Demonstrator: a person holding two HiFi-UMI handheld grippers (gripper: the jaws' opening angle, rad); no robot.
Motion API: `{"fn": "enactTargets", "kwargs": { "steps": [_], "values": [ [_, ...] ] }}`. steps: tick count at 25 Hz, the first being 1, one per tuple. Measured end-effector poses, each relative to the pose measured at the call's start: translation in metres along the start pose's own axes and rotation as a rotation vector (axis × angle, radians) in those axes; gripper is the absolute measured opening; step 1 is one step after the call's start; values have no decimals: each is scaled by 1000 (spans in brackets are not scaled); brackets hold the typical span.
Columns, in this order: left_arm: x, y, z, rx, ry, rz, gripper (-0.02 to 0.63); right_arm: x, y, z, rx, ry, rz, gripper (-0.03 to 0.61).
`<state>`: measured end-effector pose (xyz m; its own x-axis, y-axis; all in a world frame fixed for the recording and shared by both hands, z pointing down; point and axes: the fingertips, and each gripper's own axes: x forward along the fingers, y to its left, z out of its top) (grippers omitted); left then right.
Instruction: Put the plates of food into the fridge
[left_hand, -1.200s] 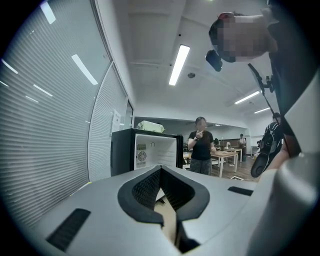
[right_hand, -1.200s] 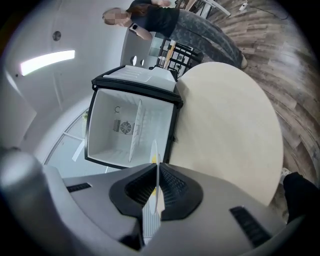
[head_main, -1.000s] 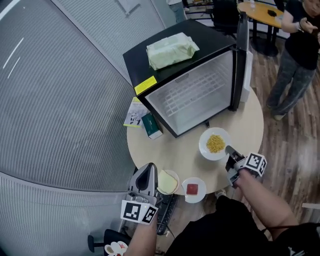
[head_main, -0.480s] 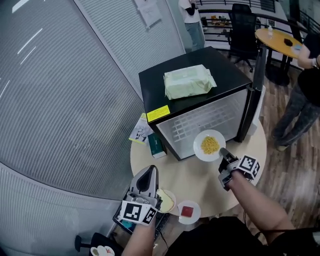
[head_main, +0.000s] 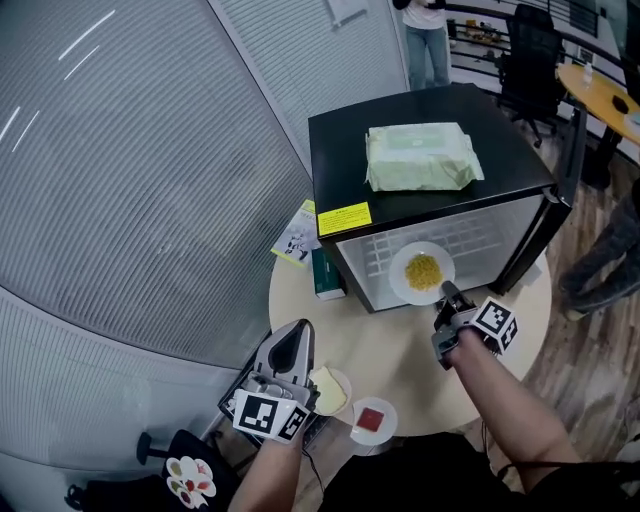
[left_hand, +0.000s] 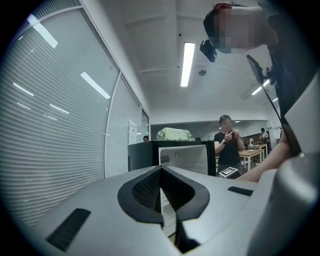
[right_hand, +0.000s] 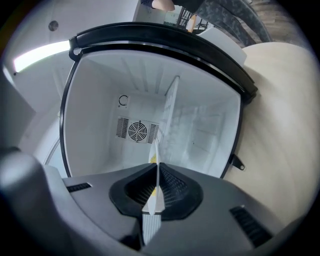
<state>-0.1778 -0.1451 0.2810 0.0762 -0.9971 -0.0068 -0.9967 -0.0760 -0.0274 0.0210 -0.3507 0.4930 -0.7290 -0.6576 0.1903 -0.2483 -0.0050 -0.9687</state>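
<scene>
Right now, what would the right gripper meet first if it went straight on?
The right gripper, shut on the plate, aims into the open fridge. The way looks free up to its back wall near the fan vent, though depth is unclear.

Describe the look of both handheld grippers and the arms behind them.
The left gripper and right gripper match: smooth grey shells tapering to a point, with black ribbed pads lining the jaws. Each carries a white cube printed with black square markers at its rear. Both forearms are bare, with no sleeves in view; the person wears a dark top.
</scene>
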Motion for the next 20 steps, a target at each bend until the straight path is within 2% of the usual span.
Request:
{"fn": "enactTargets", "kwargs": {
  "steps": [10, 20],
  "values": [
    [-14, 29, -14, -4, 51, 110, 3, 53, 11, -4, 53, -27, -19, 18],
    [-30, 37, -20, 4, 57, 141, 3, 77, 13, -4, 84, -81, -31, 20]
  ]
}}
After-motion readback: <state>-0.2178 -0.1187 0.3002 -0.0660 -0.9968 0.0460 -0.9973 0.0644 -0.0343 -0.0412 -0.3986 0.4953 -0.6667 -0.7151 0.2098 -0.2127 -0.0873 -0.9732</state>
